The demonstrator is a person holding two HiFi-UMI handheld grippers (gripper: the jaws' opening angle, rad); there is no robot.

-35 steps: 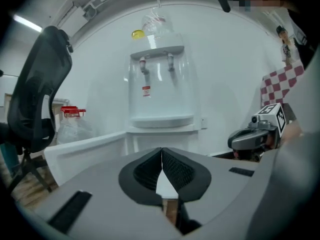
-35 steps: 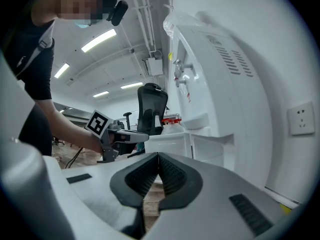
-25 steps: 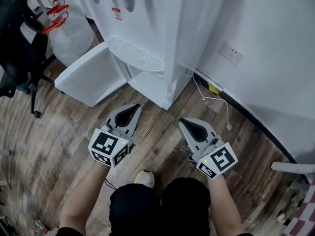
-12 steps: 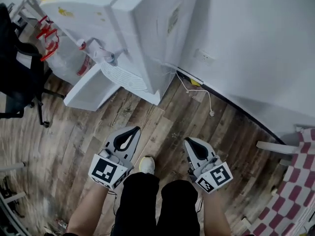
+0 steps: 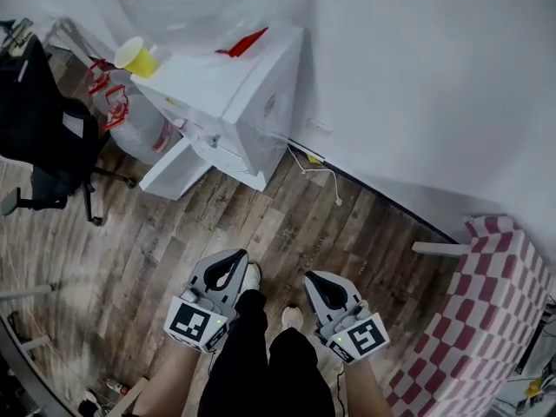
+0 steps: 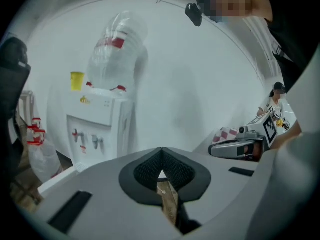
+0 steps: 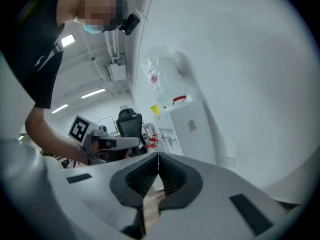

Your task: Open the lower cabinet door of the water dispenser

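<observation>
Both units have pulled up and back from the dispenser since a second ago; the head view now looks from much higher and the machine has shrunk into the upper left.

Left hand-held gripper (image 5: 233, 257): jaws pressed together, nothing between them, only floor (image 5: 287, 224) showing through the gap; right hand-held gripper (image 5: 313, 278): same, pads meeting, empty; both hover in front of the person's legs, well apart from the machine.

Water dispenser (image 5: 234, 94) stands against the wall (image 5: 417, 76); lower cabinet door (image 5: 178, 168) is swung wide, its panel sticking out over the floor to the left of the base; I'd call the task done.

Risks from here, as I judge them:
- open door juts into the walk path; a foot or the office chair (image 5: 43, 137) nearby could catch it and strain the hinge;
- cable (image 5: 317, 174) trails loose along the skirting to the right; snag hazard if anyone steps that way;
- yellow cup (image 5: 137, 56) sits on top beside the water bottle (image 5: 200, 7); any knock to the cabinet could tip it.
</observation>
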